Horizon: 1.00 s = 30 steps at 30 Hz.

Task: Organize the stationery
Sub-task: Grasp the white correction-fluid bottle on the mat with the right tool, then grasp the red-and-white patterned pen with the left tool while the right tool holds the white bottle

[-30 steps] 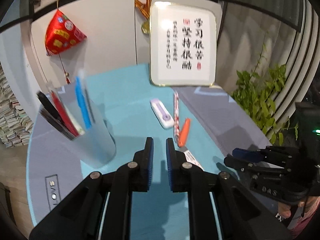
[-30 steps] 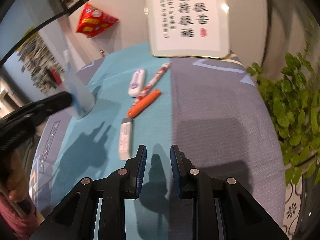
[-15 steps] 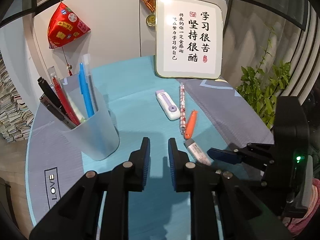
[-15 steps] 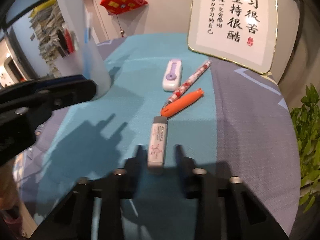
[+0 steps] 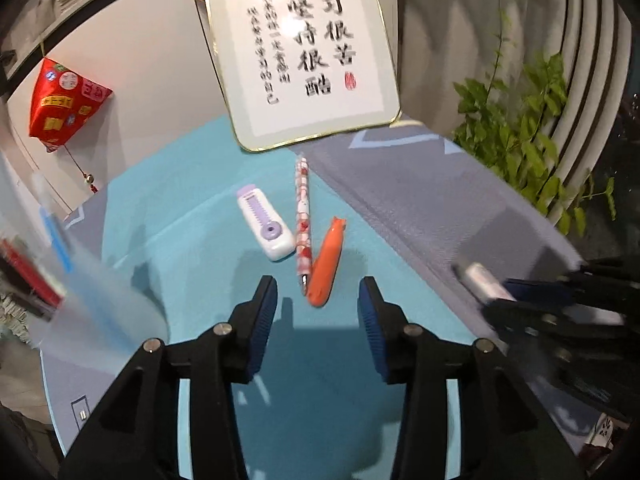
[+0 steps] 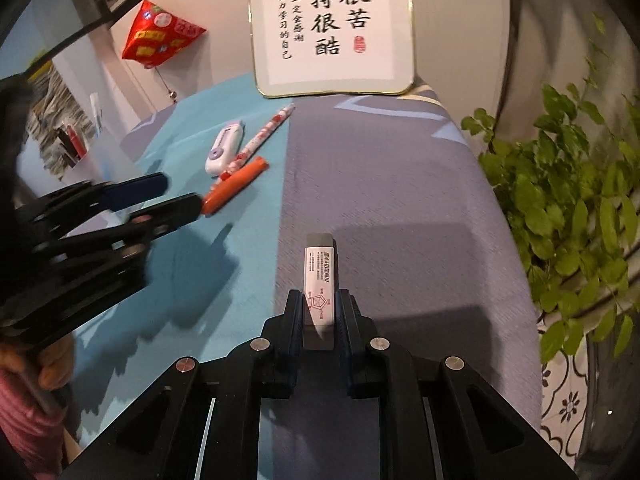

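Note:
My right gripper [image 6: 318,304] is shut on a white eraser [image 6: 319,276] in a printed sleeve, lifted over the grey part of the cloth. In the left wrist view that eraser [image 5: 484,280] shows at the right edge, blurred. My left gripper [image 5: 318,292] hovers just short of an orange pen [image 5: 326,268] and its jaws are opening, with nothing between them. Beside the orange pen lie a red-and-white patterned pen [image 5: 303,216] and a white-and-purple correction tape [image 5: 265,222]. From the right wrist view the left gripper [image 6: 176,196] reaches the orange pen [image 6: 236,186].
A translucent pen cup [image 5: 92,300] with blue and red pens stands at the left. A framed calligraphy board [image 5: 304,52] leans on the wall at the back. A green plant [image 6: 568,216] grows past the table's right edge. A red ornament [image 5: 64,104] hangs on the wall.
The right gripper has closed on the white eraser and lifted it off the teal cloth toward the grey side. The left gripper has moved toward the orange pen and spread its jaws.

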Each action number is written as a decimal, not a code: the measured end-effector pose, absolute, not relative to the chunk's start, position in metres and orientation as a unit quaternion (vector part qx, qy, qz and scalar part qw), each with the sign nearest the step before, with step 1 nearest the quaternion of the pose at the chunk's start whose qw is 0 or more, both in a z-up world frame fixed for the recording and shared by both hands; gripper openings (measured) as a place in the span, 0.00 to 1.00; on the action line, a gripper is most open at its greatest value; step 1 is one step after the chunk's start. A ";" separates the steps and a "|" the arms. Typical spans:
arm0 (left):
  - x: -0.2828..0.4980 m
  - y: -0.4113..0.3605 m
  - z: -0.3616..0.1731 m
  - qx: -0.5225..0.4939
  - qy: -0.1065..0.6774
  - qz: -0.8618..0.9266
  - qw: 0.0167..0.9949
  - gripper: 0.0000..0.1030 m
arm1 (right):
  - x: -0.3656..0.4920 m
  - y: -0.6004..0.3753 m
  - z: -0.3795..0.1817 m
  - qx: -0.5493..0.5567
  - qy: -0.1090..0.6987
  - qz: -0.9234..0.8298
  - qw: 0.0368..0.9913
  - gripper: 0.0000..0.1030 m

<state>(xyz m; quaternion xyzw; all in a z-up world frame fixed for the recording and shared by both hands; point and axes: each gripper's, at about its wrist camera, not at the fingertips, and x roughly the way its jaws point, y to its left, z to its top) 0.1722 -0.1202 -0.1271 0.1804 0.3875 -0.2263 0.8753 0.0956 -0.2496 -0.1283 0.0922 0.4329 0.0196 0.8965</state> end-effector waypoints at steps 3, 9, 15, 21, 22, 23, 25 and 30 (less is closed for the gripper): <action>0.180 -0.122 -0.134 0.172 0.399 -0.219 0.874 0.39 | 0.090 -0.250 -0.128 0.090 0.429 0.022 0.899 0.17; 0.180 -0.126 -0.140 0.159 0.418 -0.236 0.863 0.25 | 0.094 -0.252 -0.132 0.097 0.423 0.021 0.901 0.17; 0.161 -0.133 -0.137 0.141 0.419 -0.310 0.842 0.09 | 0.093 -0.254 -0.133 0.102 0.420 0.026 0.902 0.17; 0.173 -0.127 -0.132 0.145 0.407 -0.262 0.863 0.12 | 0.093 -0.254 -0.133 0.101 0.418 0.028 0.902 0.17; 0.180 -0.123 -0.132 0.139 0.407 -0.245 0.869 0.11 | 0.093 -0.254 -0.133 0.100 0.417 0.029 0.903 0.17; 0.185 -0.120 -0.132 0.136 0.407 -0.237 0.872 0.11 | 0.093 -0.254 -0.133 0.100 0.416 0.029 0.903 0.17; 0.195 -0.119 -0.135 0.141 0.410 -0.221 0.873 0.11 | 0.093 -0.255 -0.133 0.100 0.416 0.030 0.903 0.17; 0.204 -0.129 -0.147 0.171 0.418 -0.213 0.866 0.12 | 0.093 -0.254 -0.133 0.103 0.416 0.030 0.903 0.17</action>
